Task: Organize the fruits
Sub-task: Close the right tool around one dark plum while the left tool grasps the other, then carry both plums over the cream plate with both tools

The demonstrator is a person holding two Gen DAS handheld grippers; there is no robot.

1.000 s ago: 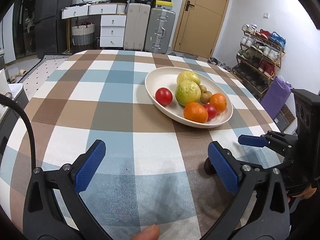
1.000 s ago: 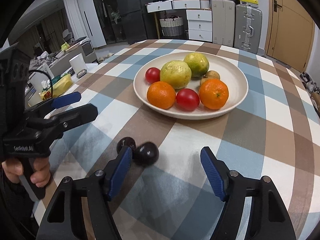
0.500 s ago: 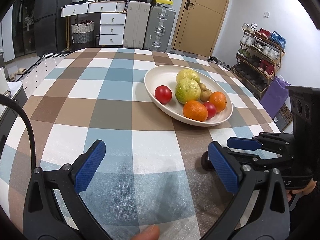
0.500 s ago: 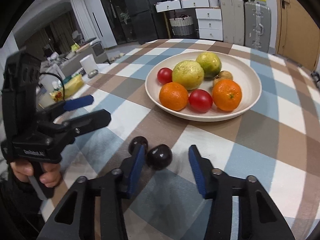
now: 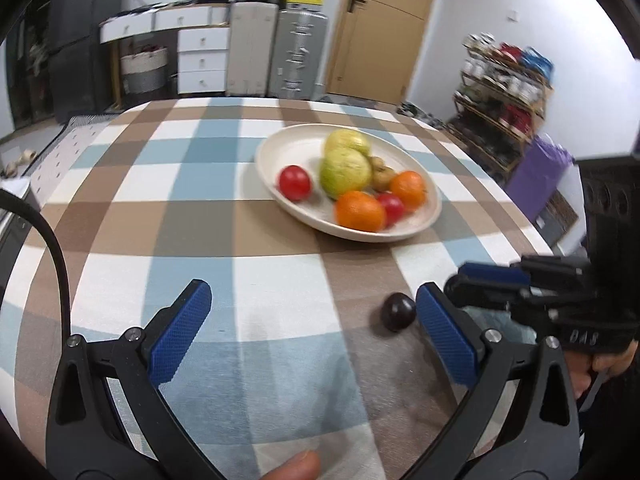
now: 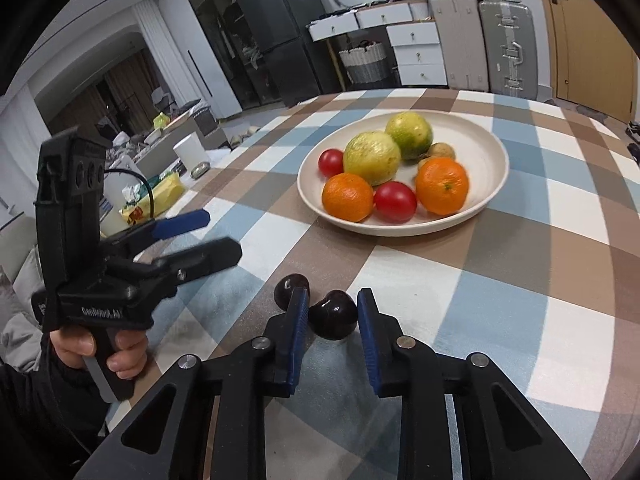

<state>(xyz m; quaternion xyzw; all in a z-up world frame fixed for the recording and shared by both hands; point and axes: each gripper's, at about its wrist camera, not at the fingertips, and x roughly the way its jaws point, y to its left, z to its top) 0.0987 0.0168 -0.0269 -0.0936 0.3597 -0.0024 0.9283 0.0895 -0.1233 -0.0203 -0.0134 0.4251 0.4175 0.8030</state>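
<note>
A cream plate (image 6: pixel 490 148) on the checked tablecloth holds two green-yellow fruits, two oranges, two red tomatoes and a small brown fruit; it also shows in the left wrist view (image 5: pixel 280 152). Two dark cherries lie on the cloth in front of it. My right gripper (image 6: pixel 333 312) has its blue pads on both sides of one cherry (image 6: pixel 334 314), closed to about its width. The second cherry (image 6: pixel 289 286) lies just left of the left pad; it shows in the left wrist view (image 5: pixel 397 312). My left gripper (image 5: pixel 312 320) is wide open and empty above the cloth.
The left gripper (image 6: pixel 200 236) shows at left in the right wrist view. The table edge curves close at left, with cluttered furniture beyond (image 6: pixel 168 192). Suitcases (image 6: pixel 506 40) and drawers stand at the far wall. A shoe rack (image 5: pixel 504 92) stands right of the table.
My right gripper has moved forward around one cherry and its jaws have closed from wide open to the cherry's width. The left gripper has shifted a little; its view is blurred.
</note>
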